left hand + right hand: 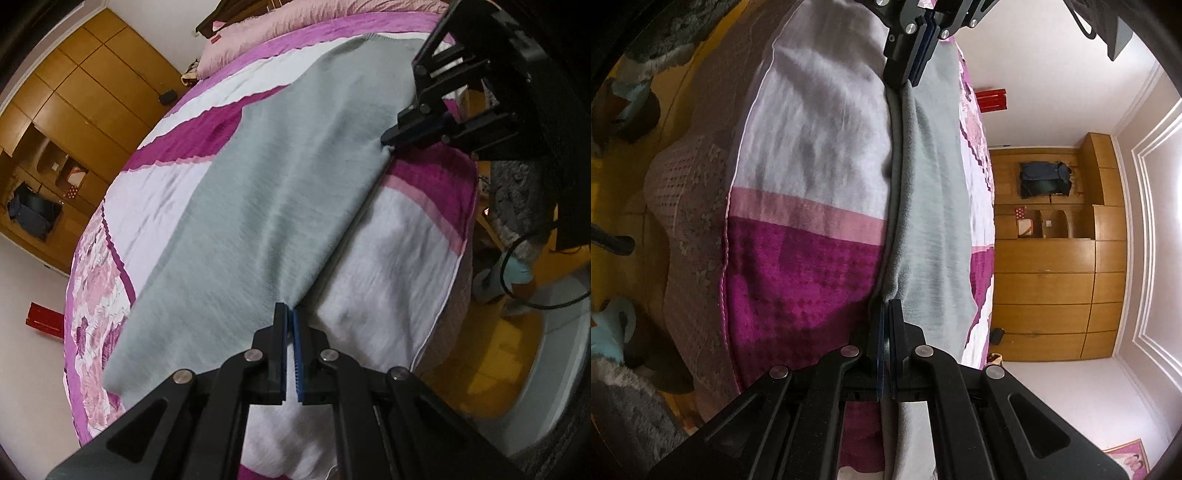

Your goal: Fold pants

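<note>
From the left wrist camera, grey pants (266, 206) lie spread flat along a bed covered by a quilt (399, 251) of white, pink and magenta patches. One long edge of the pants runs near the side edge of the bed. The left gripper (290, 317), black with blue pads, has its jaws nearly closed and pinches that long edge of the pants at the near end. Farther along the same edge, the right gripper (391, 142) reaches in from the upper right, its jaws pressed together on the fabric. A pink pillow (258, 40) sits at the far end of the bed. A wooden wardrobe (74, 122) fills the wall beyond.

From the right wrist camera, the right gripper (888, 306) clamps the folded grey edge of the pants (931, 206), with cloth passing between its pads. At the top of the view, the left gripper (912, 79) grips the same edge, jaws closed on it. The quilt (812, 147) lies to the left of the pants, the wardrobe (1049, 288) to the right.
</note>
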Available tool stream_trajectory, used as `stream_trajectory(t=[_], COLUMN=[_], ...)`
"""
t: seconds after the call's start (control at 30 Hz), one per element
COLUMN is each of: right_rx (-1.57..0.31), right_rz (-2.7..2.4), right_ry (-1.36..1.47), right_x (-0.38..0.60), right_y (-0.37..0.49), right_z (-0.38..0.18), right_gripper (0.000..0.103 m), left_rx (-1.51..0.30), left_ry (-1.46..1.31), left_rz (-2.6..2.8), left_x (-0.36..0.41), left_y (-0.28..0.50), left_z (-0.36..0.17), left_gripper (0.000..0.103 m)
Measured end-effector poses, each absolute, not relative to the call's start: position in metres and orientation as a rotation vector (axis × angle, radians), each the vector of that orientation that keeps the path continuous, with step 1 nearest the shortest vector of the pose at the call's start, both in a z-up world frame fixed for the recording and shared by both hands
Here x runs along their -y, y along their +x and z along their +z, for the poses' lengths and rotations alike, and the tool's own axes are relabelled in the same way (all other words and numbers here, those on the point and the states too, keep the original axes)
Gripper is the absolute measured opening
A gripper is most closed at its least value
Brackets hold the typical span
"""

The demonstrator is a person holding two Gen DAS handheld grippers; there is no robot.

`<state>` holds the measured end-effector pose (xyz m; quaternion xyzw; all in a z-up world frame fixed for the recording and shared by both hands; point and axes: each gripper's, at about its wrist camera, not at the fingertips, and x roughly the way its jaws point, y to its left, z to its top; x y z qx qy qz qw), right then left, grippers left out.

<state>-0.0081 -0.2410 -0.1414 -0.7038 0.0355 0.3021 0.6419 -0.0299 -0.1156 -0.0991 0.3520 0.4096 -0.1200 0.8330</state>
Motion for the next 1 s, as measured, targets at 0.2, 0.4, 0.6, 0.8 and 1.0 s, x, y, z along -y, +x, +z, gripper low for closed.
stream_trajectory(t=[0.2, 0.4, 0.6, 0.8, 1.0], right_rx=[-0.120, -0.393, -0.708, -1.009, -1.068], right_rz=[0.730, 0.886, 0.648, 0.400, 0.452], right_ry=[-1.438, -0.824, -0.167, 0.430, 0.610], right_x=[0.250, 0.294, 0.410, 0.547, 0.570], right_y=[-0.018, 0.009, 0.111, 0.183, 0.198], right_z=[-0.126, -0.049, -0.025, -0.078, -0.103], right_gripper=[0.006, 0.029, 0.029, 0.028, 0.028], left_rx=[-0.893, -0.875, -0.848, -0.846, -0.863], left_ry=[0.604, 0.312, 0.236, 0.235, 0.277], left_rz=[-0.287, -0.357, -0.352, -0.405, -0.424], left_x=[0.109, 0.104, 0.135, 0.197, 0.248], left_y=[-0.032, -0.025, 0.003, 0.038, 0.062], left_z=[-0.082, -0.040, -0.027, -0.035, -0.055], left_gripper=[0.014, 0.040, 0.041, 0.041, 0.041])
